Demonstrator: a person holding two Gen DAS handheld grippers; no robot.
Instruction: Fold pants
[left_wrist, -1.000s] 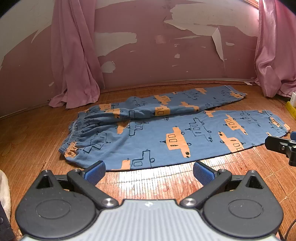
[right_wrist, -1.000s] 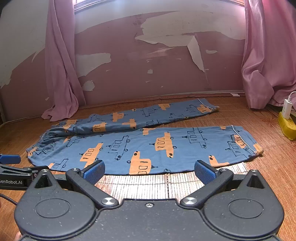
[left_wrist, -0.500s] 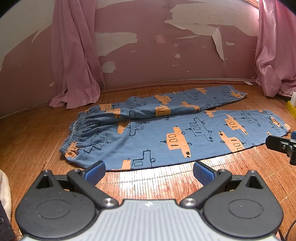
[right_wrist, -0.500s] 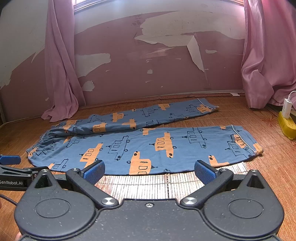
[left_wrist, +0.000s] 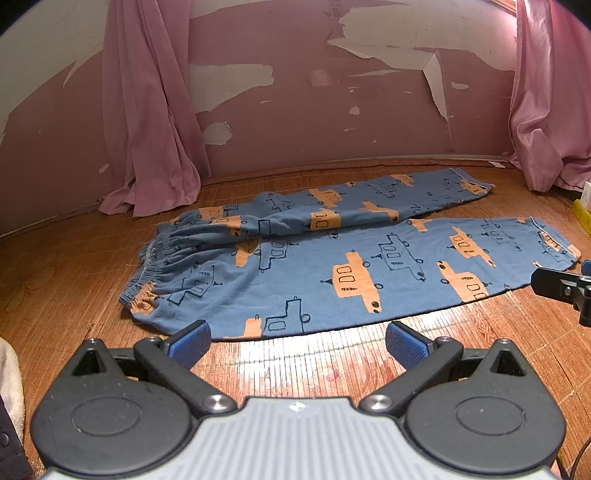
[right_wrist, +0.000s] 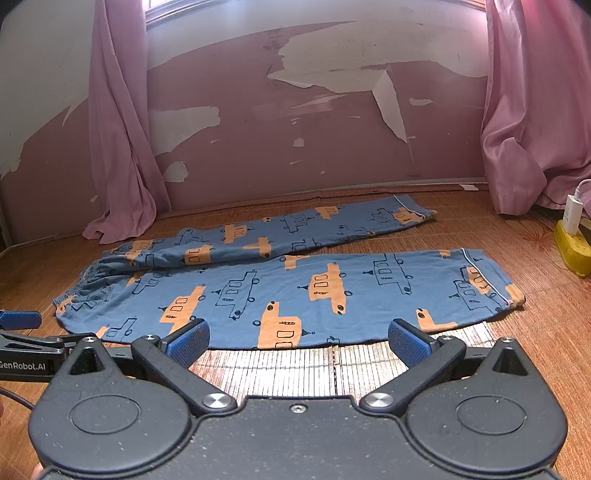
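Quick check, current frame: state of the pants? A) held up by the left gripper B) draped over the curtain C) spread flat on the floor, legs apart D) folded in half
C: the pants lie flat on the wooden floor, legs splayed apart, while the left gripper and right gripper are both open and short of the fabric.

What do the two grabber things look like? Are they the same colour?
Nearly the same. Both have black arms, round black housings, silver screws and blue finger pads. The left gripper has a ribbed grey body; the right gripper has a speckled black one. The left one's side reads GenRobot.AI, with a black cable.
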